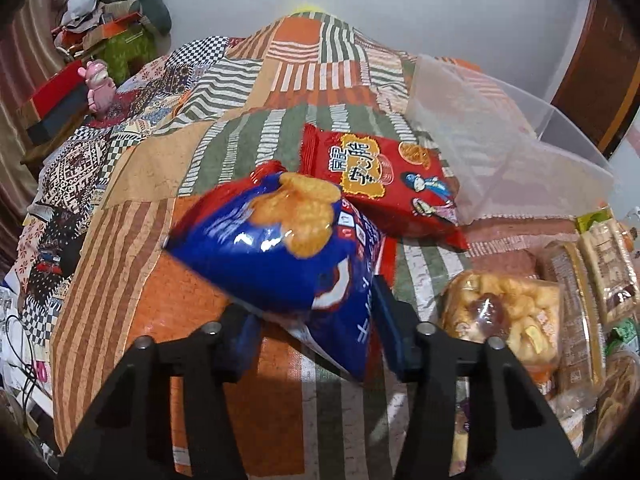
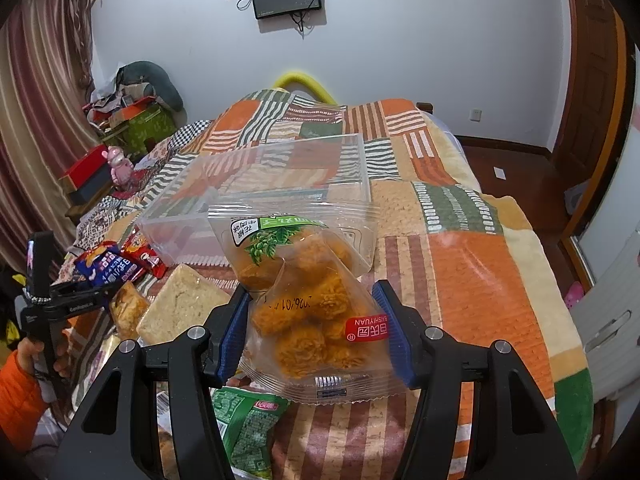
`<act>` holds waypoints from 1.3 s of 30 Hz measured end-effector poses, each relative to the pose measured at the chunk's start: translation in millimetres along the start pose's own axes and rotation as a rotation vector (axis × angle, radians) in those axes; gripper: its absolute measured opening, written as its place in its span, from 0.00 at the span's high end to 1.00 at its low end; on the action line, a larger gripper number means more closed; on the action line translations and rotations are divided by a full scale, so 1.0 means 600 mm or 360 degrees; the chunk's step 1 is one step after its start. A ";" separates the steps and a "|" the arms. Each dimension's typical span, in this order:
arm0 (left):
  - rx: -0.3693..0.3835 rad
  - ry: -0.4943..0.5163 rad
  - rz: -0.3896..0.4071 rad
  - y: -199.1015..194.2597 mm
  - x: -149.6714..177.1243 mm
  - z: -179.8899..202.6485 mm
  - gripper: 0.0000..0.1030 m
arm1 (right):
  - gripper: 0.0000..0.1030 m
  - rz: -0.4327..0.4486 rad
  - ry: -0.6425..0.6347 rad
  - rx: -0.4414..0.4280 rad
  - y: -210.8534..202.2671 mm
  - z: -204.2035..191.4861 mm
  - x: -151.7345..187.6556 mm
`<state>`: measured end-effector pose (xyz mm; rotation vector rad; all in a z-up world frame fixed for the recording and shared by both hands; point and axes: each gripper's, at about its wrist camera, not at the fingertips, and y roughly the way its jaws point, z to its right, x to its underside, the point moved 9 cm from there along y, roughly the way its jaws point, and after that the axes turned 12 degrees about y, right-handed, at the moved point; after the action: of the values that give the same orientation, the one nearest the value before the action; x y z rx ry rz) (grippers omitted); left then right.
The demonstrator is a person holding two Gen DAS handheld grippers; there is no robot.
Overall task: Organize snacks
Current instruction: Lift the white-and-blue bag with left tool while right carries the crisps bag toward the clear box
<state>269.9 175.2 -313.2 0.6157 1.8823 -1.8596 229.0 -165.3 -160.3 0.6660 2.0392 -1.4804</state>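
My left gripper [image 1: 312,320] is shut on a blue chip bag [image 1: 280,240], held just above the patchwork bed; the bag also shows in the right wrist view [image 2: 110,268]. A red snack bag [image 1: 384,184] lies beyond it, against the clear plastic bin [image 1: 500,136]. My right gripper [image 2: 316,330] is shut on a clear bag of orange fried snacks [image 2: 312,300], lifted in front of the clear bin [image 2: 280,176], which looks empty. The left gripper [image 2: 80,300] shows at the left edge of the right wrist view.
Several snack packs lie at the near right of the bed: a puffed snack bag [image 1: 504,320], brown biscuit packs [image 1: 600,272], a pale rice cake block [image 2: 180,312], a green packet [image 2: 248,428]. Boxes and a pink toy [image 2: 120,168] stand left of the bed.
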 end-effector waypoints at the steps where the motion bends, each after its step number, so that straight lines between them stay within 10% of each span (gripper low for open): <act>1: 0.0009 -0.0008 0.0003 -0.002 -0.001 -0.001 0.53 | 0.45 0.0001 0.0004 -0.0002 0.000 0.000 0.001; 17: 0.0079 -0.0090 -0.0001 0.023 -0.039 0.000 0.40 | 0.45 0.0024 -0.0038 0.0066 0.006 0.004 -0.010; 24: 0.0097 -0.0086 0.0080 0.001 -0.042 0.005 0.57 | 0.45 0.0079 -0.0085 0.0097 0.009 -0.001 -0.037; 39: -0.0046 0.0046 0.0274 -0.115 -0.097 0.006 0.59 | 0.45 0.0132 -0.0142 0.0098 0.030 -0.017 -0.077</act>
<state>276.6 170.2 -223.3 0.7730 1.8091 -1.7204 273.7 -154.0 -139.5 0.6878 1.8834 -1.5031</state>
